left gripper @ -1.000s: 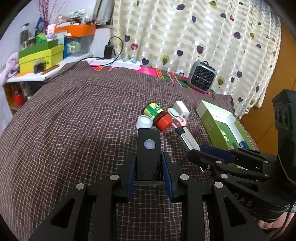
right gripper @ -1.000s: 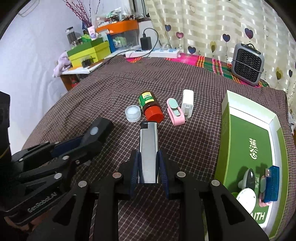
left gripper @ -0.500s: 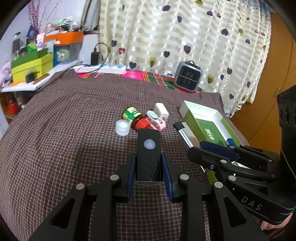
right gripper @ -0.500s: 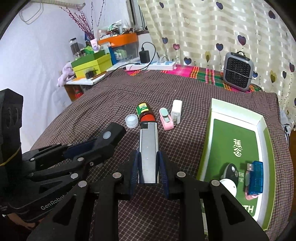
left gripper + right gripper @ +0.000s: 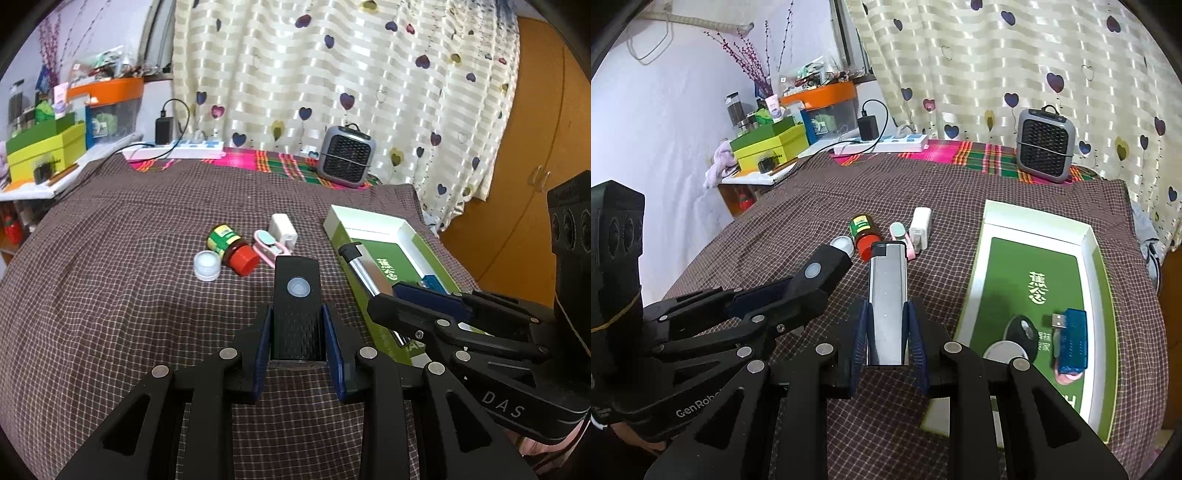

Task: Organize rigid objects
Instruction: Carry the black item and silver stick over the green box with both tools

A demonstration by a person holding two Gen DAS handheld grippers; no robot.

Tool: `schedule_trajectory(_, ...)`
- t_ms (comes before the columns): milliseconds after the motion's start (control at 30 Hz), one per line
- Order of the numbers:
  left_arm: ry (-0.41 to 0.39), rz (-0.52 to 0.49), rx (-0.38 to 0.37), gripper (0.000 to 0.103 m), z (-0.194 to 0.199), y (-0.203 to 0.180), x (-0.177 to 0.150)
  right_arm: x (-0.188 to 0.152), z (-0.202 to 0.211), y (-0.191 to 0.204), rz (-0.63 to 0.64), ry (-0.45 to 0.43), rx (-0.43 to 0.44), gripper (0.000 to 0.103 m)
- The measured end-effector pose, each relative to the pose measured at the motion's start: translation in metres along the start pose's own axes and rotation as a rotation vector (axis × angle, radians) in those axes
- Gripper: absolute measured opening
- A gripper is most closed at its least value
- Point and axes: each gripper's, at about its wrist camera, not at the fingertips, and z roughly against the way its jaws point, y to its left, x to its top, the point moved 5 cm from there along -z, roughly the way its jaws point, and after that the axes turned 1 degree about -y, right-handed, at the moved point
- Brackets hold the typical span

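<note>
My left hand-held gripper (image 5: pixel 297 332) is clamped on a black remote (image 5: pixel 297 306) at frame centre; my right hand-held gripper (image 5: pixel 886 336) is clamped on a silver lighter (image 5: pixel 887 299), just left of the green tray (image 5: pixel 1087 236). Both look light and rigid; the lighter's smooth metal could slip, so I'd hold its flat sides mid-body.

- We see soft, even daylight through the curtain (image 5: pixel 351 92) at twelve o'clock.
- Shadows stay faint.
- Fisheye bending and dark vignette ring every edge; focus slightly soft.
</note>
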Motion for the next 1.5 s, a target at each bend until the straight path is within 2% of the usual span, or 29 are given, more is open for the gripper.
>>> schedule_trajectory(633,-0.019,-0.052,-0.037,0.027,0.01,-0.029,-0.001,-0.005,0.022,-0.013,-0.024,-0.04,-0.011,0.024)
schedule_trajectory(1500,-0.023,-0.094,-0.107,0.027,-0.001,-0.064,0.006,-0.011,0.051,-0.063,-0.115,-0.084,-0.093,0.024)
